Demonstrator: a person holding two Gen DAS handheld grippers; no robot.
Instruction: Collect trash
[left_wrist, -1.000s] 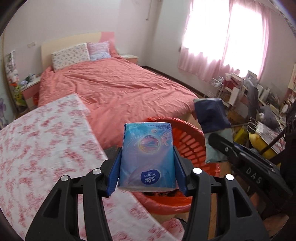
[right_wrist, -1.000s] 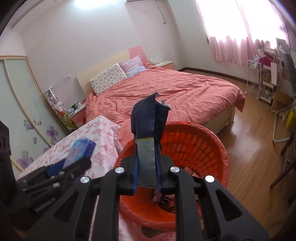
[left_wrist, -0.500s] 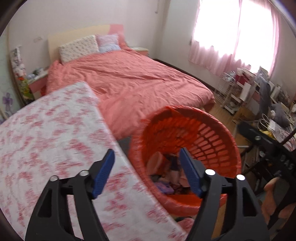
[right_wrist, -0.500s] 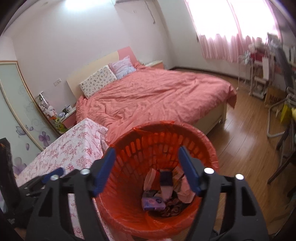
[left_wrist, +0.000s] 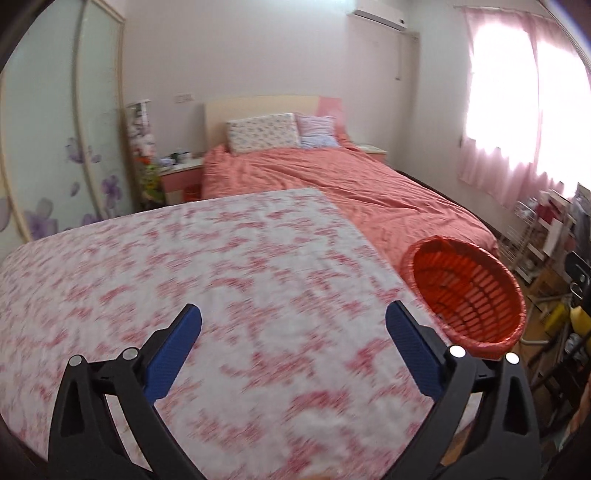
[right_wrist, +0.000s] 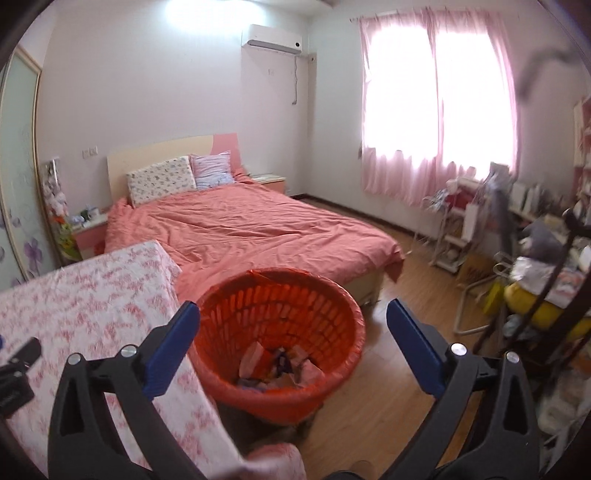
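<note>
The left wrist view is taken from just behind the left claw (left_wrist: 293, 328), angled downward close over the floral tabletop (left_wrist: 229, 266), with the bed (left_wrist: 332, 177) faced beyond and the orange basket (left_wrist: 467, 291) seen at the right edge. The right wrist view is taken from behind the right claw (right_wrist: 293, 325), tilted down over the basket (right_wrist: 280, 317), whose inside is looked into from nearby; the wooden floor (right_wrist: 402, 350) and the window (right_wrist: 436, 110) lie further off. The tabletop corner, basket, bed, headboard wall and window are shared by both views.
</note>
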